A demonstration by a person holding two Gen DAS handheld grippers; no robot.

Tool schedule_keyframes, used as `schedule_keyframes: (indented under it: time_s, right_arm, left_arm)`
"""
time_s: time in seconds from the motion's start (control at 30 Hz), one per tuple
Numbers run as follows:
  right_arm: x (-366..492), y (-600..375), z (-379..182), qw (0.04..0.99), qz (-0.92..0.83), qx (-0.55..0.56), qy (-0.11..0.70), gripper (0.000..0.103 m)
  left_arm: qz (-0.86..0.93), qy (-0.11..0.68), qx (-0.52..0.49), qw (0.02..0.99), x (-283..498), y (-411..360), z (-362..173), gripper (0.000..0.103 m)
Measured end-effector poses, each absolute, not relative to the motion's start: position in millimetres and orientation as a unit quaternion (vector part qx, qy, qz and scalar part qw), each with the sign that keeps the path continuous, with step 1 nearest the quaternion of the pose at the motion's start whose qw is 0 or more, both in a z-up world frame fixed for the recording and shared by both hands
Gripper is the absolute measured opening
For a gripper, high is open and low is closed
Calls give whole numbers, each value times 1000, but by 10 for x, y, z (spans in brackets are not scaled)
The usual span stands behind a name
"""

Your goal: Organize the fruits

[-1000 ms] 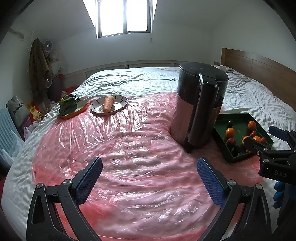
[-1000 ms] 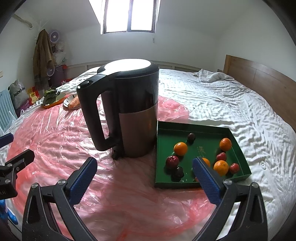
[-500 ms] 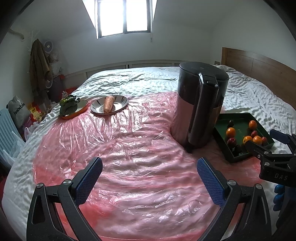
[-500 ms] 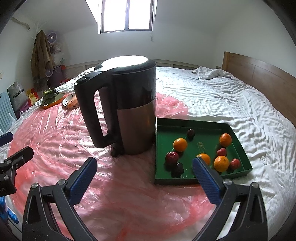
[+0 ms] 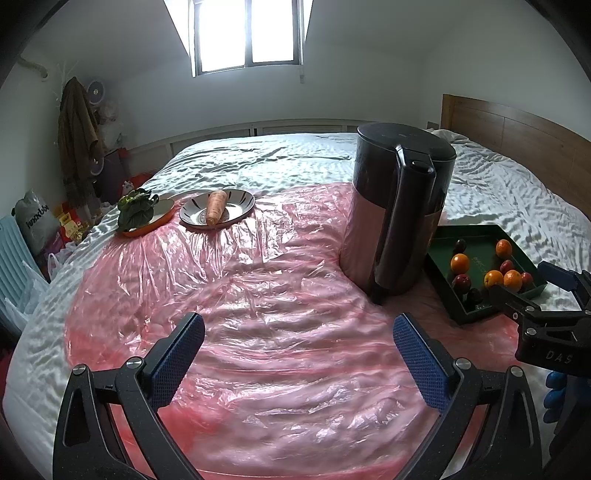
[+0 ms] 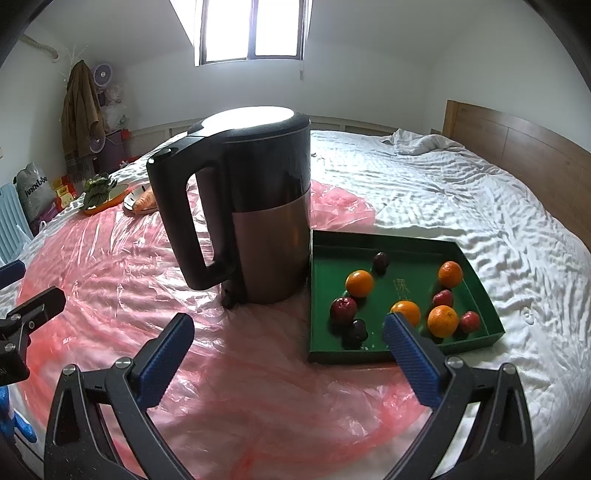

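With both tongs spread wide and empty, I hold the right tongs [image 6: 288, 334] just short of the green tray [image 6: 391, 356], oranges [image 6: 359, 283] dead ahead, while the left tongs [image 5: 295, 338] hover aside, clear of the kettle [image 5: 397, 221].

Home bedroom, attic type. Large bed [image 5: 280, 162] in rumpled white sheets filling the room, wooden headboard [image 5: 517, 136] at 2 o'clock, sloped ceiling with skylight window [image 5: 251, 33] at 12 o'clock, coat [image 5: 75, 136] hanging at 10 o'clock, small fan [image 6: 101, 72] beside it.
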State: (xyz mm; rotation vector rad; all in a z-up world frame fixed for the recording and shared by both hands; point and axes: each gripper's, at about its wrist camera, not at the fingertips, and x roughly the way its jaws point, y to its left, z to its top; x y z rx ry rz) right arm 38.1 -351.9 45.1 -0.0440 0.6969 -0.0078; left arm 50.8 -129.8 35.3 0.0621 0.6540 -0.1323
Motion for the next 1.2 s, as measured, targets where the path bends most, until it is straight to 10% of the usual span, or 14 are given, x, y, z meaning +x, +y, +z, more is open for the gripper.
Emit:
schedule_keyframes:
  time_s: [1.2]
  right_arm:
    - [352,-3545,417,939,-12,-20,344,103]
  left_arm:
    - [-74,320,32,944,489,-1327,377,102]
